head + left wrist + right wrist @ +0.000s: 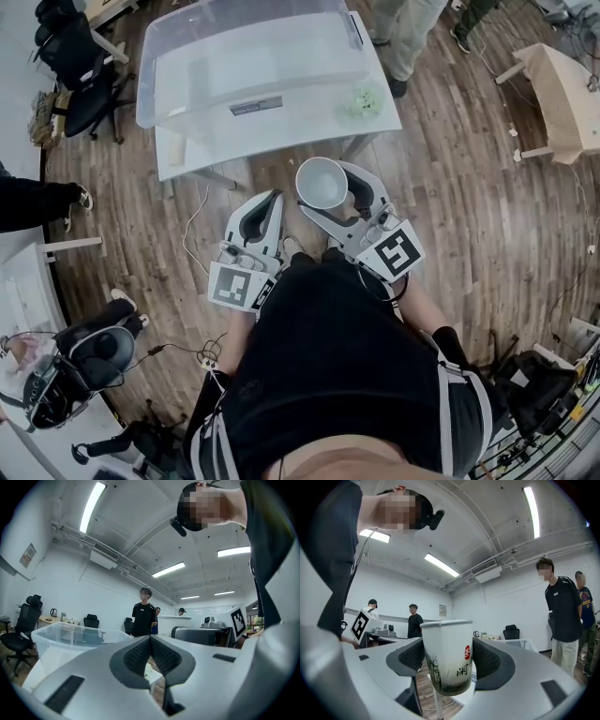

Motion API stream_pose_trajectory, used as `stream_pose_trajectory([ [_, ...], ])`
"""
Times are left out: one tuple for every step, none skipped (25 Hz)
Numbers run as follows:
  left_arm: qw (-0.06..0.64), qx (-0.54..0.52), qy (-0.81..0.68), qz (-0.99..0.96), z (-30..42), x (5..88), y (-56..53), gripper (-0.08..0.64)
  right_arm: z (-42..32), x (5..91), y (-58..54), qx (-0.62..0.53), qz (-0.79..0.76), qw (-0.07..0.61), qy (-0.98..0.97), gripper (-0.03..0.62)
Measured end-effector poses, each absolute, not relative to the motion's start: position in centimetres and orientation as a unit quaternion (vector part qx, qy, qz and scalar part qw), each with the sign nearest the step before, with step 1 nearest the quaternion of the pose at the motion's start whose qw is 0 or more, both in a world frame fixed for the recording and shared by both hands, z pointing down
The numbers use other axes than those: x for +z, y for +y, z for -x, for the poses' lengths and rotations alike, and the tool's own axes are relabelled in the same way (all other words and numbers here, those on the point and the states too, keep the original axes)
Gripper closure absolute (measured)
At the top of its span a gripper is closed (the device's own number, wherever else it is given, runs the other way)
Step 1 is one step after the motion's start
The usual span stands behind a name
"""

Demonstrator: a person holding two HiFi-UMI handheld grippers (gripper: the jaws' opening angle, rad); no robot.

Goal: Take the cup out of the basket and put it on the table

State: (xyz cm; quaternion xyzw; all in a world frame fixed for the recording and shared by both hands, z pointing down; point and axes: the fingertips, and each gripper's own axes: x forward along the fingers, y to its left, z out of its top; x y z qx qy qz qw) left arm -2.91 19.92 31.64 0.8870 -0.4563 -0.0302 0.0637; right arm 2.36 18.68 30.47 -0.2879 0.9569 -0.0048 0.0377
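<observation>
The cup (322, 182) is out of the basket (147, 89) and off the counter (281, 141). It stands upright in the right gripper (328, 192), over the wood floor (450, 169) just in front of the counter's near edge. Only the head view looks down into it and shows a plain white inside. Only the right gripper view shows the cup's (446, 648) outside: white, with a red mark, dark characters and a greenish picture round the base. The basket is a clear tub on the counter with a grey label on its near wall. Whether anything lies in it cannot be told. A small pale green thing (364, 101) sits on the counter beside its right end. The left gripper view gives the basket (61, 637) from the side, with people (144, 616) standing behind it. The right gripper's (446, 660) jaws are clamped on the cup, one ribbed pad (412, 656) pressed to each side of its wall below the rim. The left gripper (150, 644) has its jaws together, pad against pad, with nothing between them. It hangs just left of the right one, its tips (275, 195) pointing toward the counter and touching nothing.
</observation>
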Motion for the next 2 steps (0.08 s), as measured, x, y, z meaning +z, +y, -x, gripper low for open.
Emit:
stream_pose_trajectory([
  [0.063,-0.030,-0.457,-0.887,2.79,31.67,19.91,0.541,-2.48,30.51,18.64,-0.004,0.288,0.038,0.957,0.275],
  [0.063,-0.030,-0.457,-0.887,2.68,31.70,19.90,0.541,-2.59,30.52,18.61,-0.003,0.288,0.039,0.957,0.275],
])
